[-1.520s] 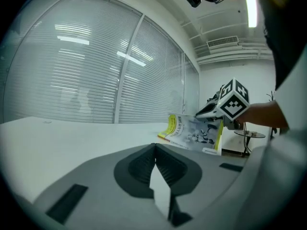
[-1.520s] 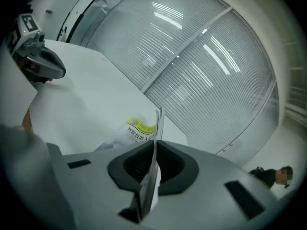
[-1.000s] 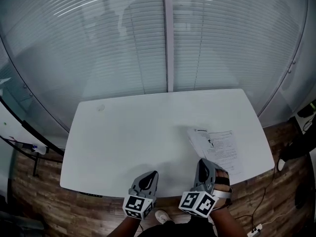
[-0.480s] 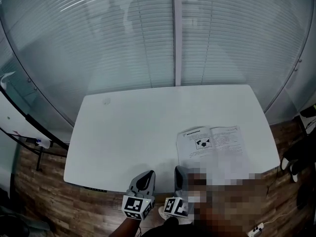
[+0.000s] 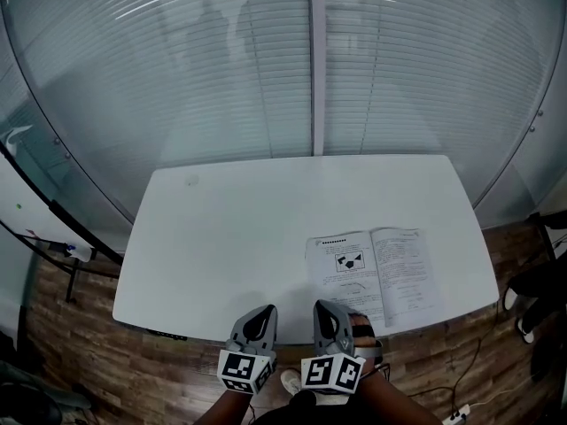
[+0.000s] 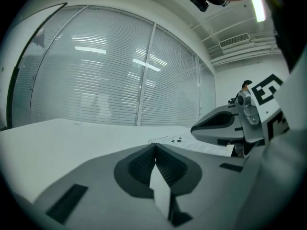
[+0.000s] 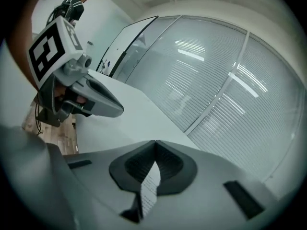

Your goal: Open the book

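Note the book (image 5: 376, 273) now spread open by the desk (image 5: 230, 228)'s front right corner. See the right gripper (image 5: 324, 308) drawn back to the front edge beside the left gripper (image 5: 266, 312), both clenched on nothing. Judge the opening done.

There was one book (image 5: 376, 273) and one counter (image 5: 239, 228). Two claws showed, one left claw (image 5: 267, 309) and one right claw (image 5: 322, 305), with two marker cubes (image 5: 245, 370), one per claw.

White table (image 5: 230, 237), glass wall (image 5: 177, 78) with blinds (image 5: 399, 69), wood-plank floor (image 5: 80, 361)
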Demonstrator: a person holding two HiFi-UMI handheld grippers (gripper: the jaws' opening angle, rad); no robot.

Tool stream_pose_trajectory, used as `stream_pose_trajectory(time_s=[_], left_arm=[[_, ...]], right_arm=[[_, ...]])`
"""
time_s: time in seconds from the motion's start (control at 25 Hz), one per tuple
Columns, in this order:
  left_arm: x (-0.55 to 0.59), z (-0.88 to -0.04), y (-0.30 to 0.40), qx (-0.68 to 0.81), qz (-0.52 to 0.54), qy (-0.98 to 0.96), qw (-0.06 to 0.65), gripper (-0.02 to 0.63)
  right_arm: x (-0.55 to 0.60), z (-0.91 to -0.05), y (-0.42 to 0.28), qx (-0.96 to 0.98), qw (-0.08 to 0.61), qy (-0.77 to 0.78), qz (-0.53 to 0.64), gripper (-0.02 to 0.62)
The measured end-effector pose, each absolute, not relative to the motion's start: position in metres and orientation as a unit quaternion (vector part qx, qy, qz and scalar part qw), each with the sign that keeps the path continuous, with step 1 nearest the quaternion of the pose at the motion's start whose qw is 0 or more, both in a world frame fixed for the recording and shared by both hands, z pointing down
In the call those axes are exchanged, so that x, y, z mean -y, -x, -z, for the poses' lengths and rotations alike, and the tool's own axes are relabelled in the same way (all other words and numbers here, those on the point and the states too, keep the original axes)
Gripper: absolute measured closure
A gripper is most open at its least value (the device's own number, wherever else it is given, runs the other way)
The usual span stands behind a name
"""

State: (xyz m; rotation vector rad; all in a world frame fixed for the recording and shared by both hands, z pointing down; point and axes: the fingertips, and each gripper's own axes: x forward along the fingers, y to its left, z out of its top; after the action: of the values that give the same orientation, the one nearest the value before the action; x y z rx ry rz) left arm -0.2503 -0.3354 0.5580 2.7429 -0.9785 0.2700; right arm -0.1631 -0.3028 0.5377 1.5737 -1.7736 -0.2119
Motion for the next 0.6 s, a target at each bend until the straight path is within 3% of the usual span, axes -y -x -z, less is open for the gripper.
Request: stream_pose_trajectory(time_s=[0.6], left_arm=[[0.322, -0.52, 0.191, 0.347, -0.076, -0.933, 0.062, 0.592]], right_arm=[[0.274, -0.458, 0.072, 0.731, 0.168, -0.66, 0.037, 0.589]])
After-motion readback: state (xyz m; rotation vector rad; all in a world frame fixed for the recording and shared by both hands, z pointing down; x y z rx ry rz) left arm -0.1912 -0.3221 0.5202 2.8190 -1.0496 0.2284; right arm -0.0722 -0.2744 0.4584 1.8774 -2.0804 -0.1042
